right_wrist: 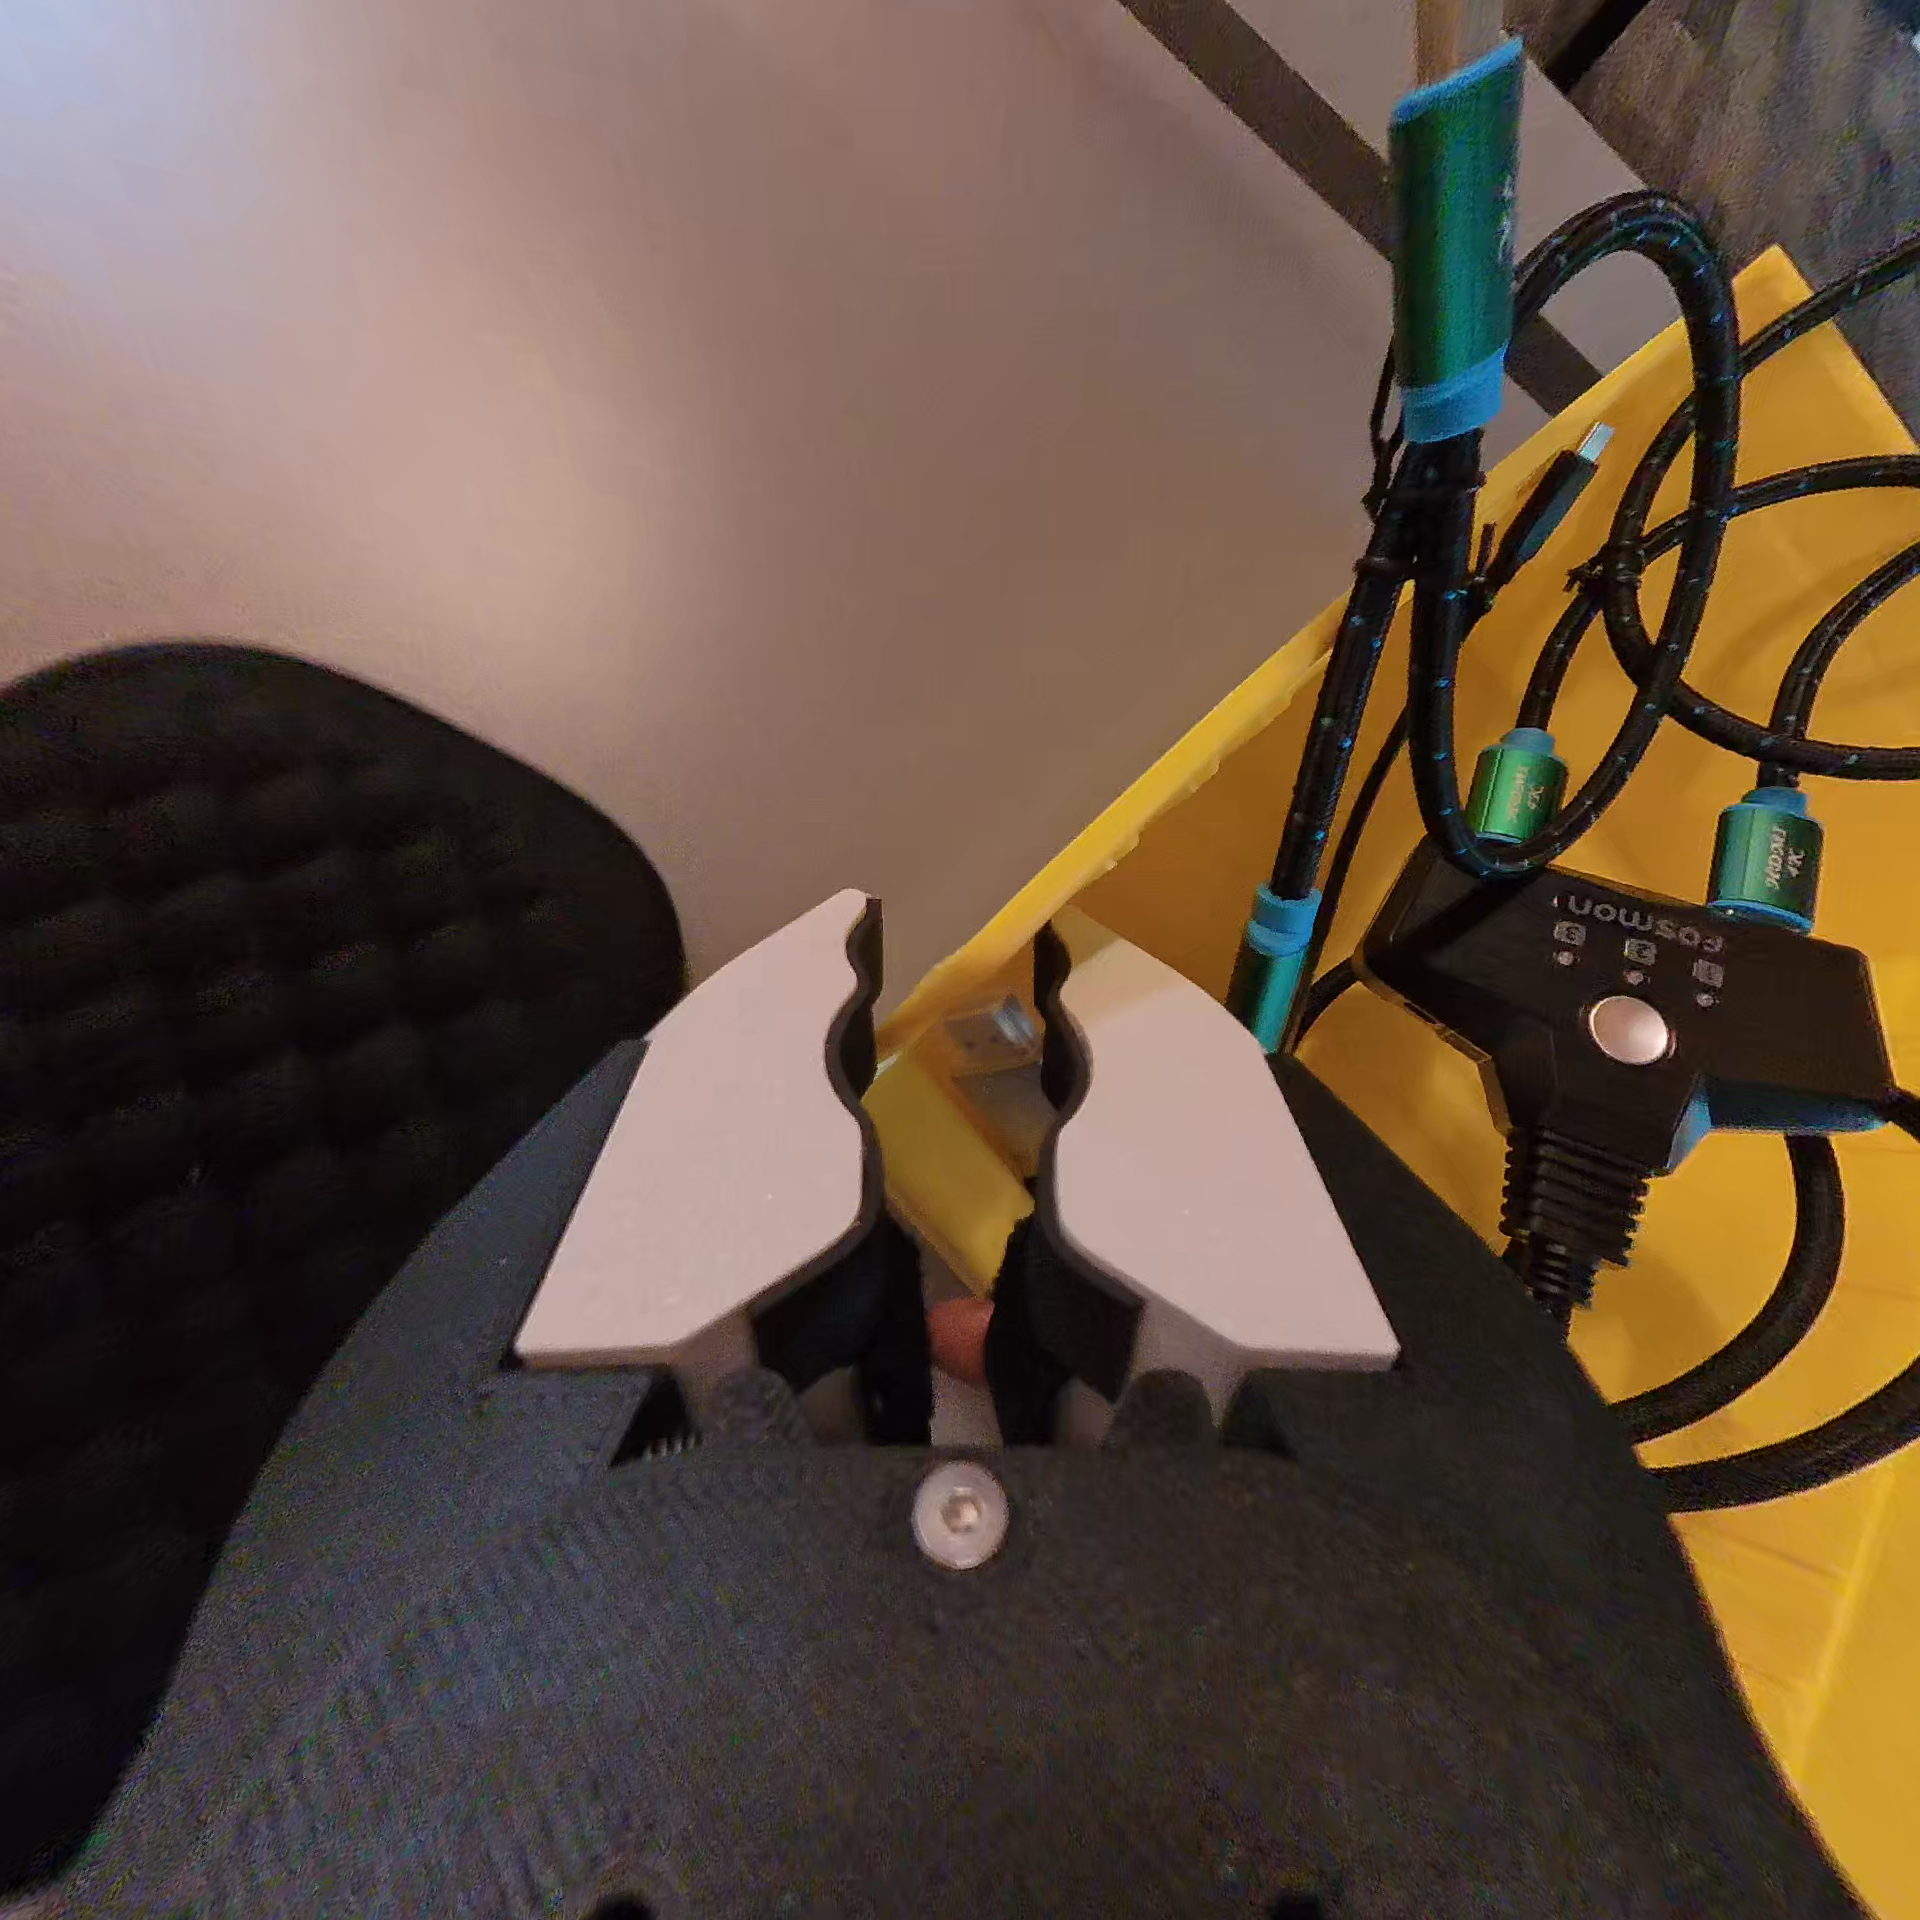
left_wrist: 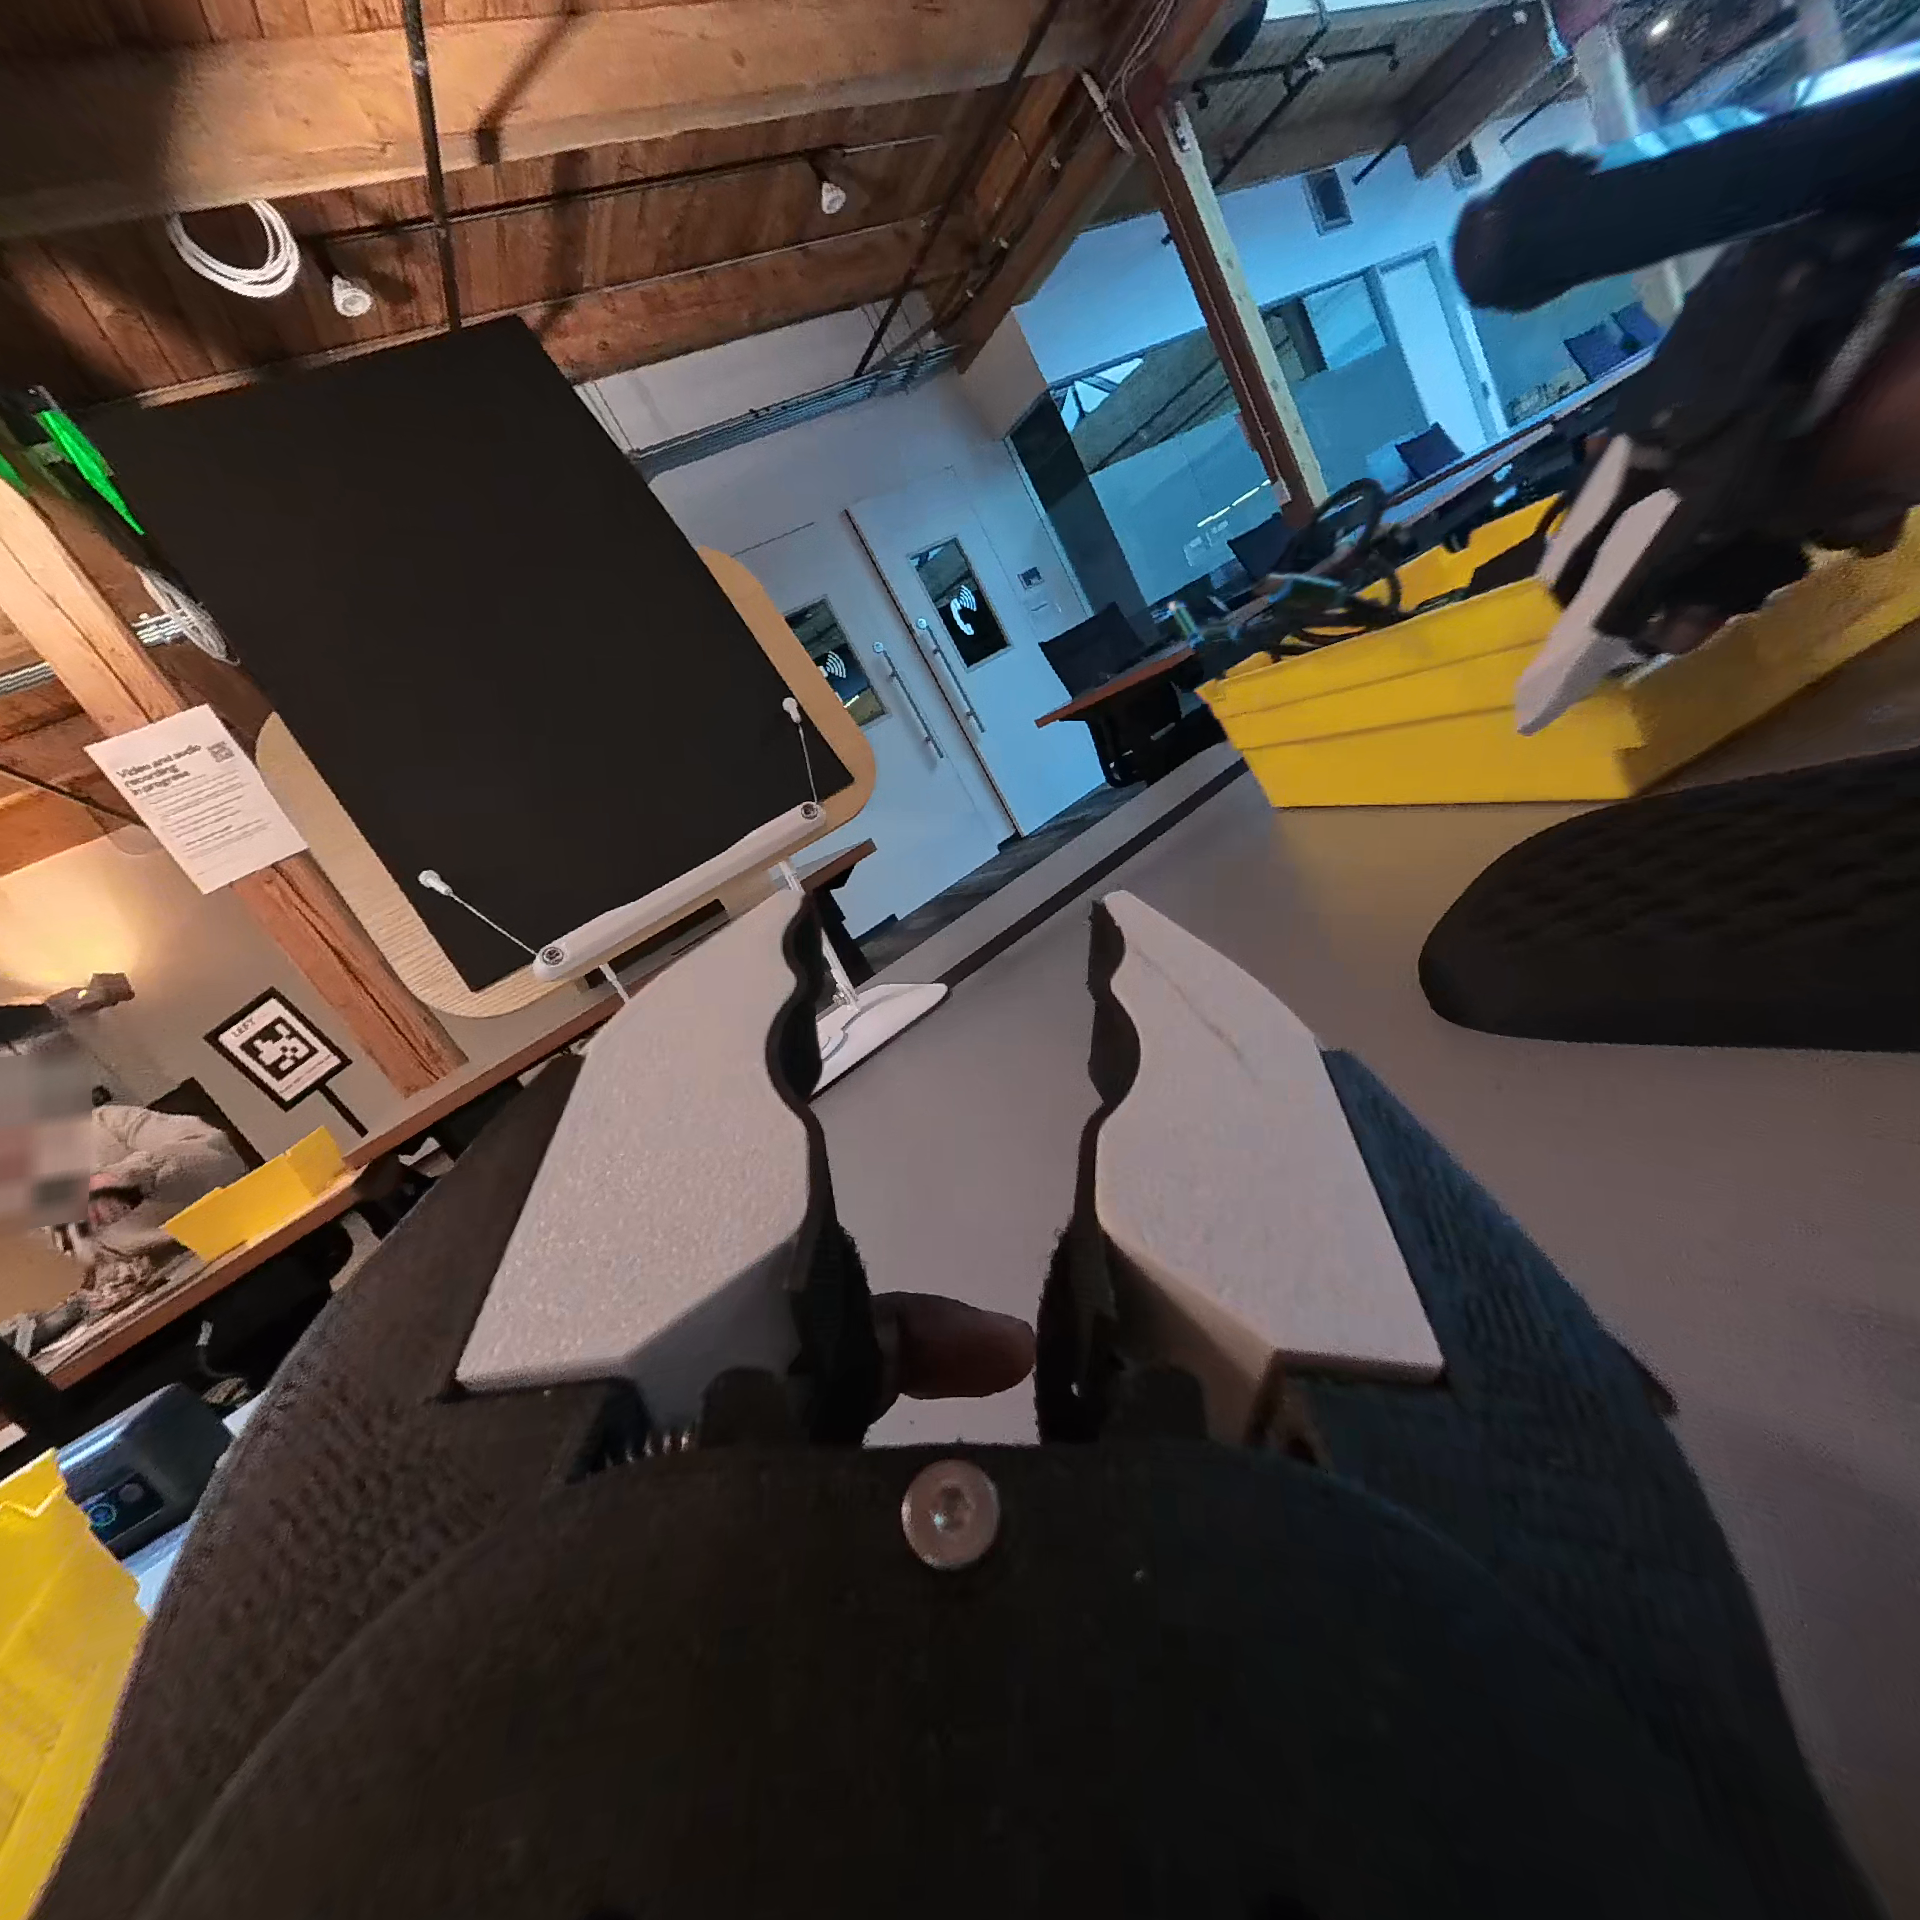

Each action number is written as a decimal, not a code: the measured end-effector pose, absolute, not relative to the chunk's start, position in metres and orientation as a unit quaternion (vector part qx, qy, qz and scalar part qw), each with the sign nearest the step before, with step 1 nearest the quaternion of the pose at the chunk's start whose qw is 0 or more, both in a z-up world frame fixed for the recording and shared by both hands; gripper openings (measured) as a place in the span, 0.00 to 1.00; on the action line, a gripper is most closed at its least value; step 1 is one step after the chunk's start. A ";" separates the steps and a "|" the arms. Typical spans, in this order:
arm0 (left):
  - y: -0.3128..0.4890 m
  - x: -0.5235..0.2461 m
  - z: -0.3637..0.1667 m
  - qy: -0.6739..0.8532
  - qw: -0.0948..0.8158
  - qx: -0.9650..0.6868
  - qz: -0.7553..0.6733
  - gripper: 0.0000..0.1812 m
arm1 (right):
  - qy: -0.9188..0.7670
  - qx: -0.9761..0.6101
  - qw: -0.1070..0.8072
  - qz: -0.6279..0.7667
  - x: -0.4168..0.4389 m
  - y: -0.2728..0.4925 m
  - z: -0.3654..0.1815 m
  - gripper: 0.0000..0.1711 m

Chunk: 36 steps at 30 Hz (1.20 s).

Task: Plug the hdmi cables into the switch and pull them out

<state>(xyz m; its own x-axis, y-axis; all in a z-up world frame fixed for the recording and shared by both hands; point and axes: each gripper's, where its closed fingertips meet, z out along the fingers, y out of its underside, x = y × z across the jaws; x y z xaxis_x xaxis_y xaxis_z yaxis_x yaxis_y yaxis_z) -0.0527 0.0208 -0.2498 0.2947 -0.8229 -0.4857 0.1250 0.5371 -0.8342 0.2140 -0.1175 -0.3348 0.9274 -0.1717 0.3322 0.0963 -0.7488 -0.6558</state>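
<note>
A black HDMI switch [right_wrist: 1631,1029] with a round silver button lies in a yellow bin [right_wrist: 1766,1662]. Two green-ended HDMI plugs [right_wrist: 1761,862] sit in its ports. A loose green plug [right_wrist: 1455,229] sticks up over the bin's edge and another [right_wrist: 1273,966] lies beside the switch, all on black braided cables [right_wrist: 1704,416]. My right gripper [right_wrist: 956,925] straddles the bin's near corner rim, and its pads touch the rim on both sides. It also shows in the left wrist view [left_wrist: 1569,634] at the bin [left_wrist: 1403,727]. My left gripper [left_wrist: 951,914] is open and empty above the grey table [left_wrist: 1351,1247].
A black dimpled mat [left_wrist: 1714,914] lies on the table between the grippers and also shows in the right wrist view [right_wrist: 260,987]. A black board on a white stand [left_wrist: 468,644] is at the table's far left. More yellow bins [left_wrist: 62,1662] sit at my lower left. There is about 30 cm between the tips of the two grippers.
</note>
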 end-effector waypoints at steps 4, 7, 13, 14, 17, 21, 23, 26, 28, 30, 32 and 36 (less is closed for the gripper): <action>0.020 -0.052 -0.251 0.499 0.721 -0.352 -0.328 0.27 | -0.003 -0.923 0.327 -0.204 0.206 -0.081 -0.335 0.16; 0.019 -0.051 -0.251 0.504 0.720 -0.348 -0.326 0.27 | -0.019 -0.925 0.322 -0.201 0.185 -0.050 -0.335 0.17; 0.021 -0.056 -0.246 0.486 0.724 -0.352 -0.341 0.26 | -0.068 -0.921 0.331 -0.195 0.125 0.010 -0.335 0.18; 0.023 -0.058 -0.244 0.478 0.724 -0.356 -0.347 0.26 | -0.085 -0.918 0.335 -0.193 0.112 0.020 -0.336 0.19; 0.030 -0.074 -0.228 0.422 0.716 -0.395 -0.390 0.24 | -0.146 -0.908 0.350 -0.177 0.062 0.052 -0.345 0.27; 0.025 -0.113 -0.168 0.377 0.760 -0.347 -0.399 0.23 | -0.196 -0.885 0.375 -0.192 0.013 0.093 -0.343 0.25; 0.022 -0.139 -0.136 0.354 0.794 -0.313 -0.382 0.23 | -0.210 -0.879 0.395 -0.166 -0.015 0.114 -0.342 0.26; 0.014 -0.180 -0.096 0.321 0.837 -0.262 -0.356 0.22 | -0.244 -0.871 0.396 -0.159 -0.051 0.138 -0.342 0.26; 0.013 -0.207 -0.077 0.295 0.861 -0.240 -0.338 0.22 | -0.268 -0.864 0.402 -0.143 -0.073 0.152 -0.342 0.26; 0.017 -0.233 -0.065 0.272 0.879 -0.232 -0.314 0.20 | -0.291 -0.855 0.411 -0.125 -0.095 0.165 -0.342 0.28; 0.027 -0.252 -0.060 0.267 0.888 -0.243 -0.285 0.19 | -0.313 -0.843 0.432 -0.070 -0.123 0.175 -0.340 0.36; 0.068 -0.281 -0.070 0.273 0.877 -0.317 -0.236 0.19 | -0.320 -0.764 0.559 0.039 -0.166 0.169 -0.293 0.38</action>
<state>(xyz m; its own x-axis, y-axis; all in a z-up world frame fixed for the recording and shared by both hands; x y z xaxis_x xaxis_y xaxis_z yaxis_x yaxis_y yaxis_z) -0.2813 0.0683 -0.0698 0.7395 -0.5869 -0.3297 0.2401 0.6876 -0.6852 -0.1661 0.1691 -0.2930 0.7920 0.5323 0.2990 0.4462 -0.1703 -0.8786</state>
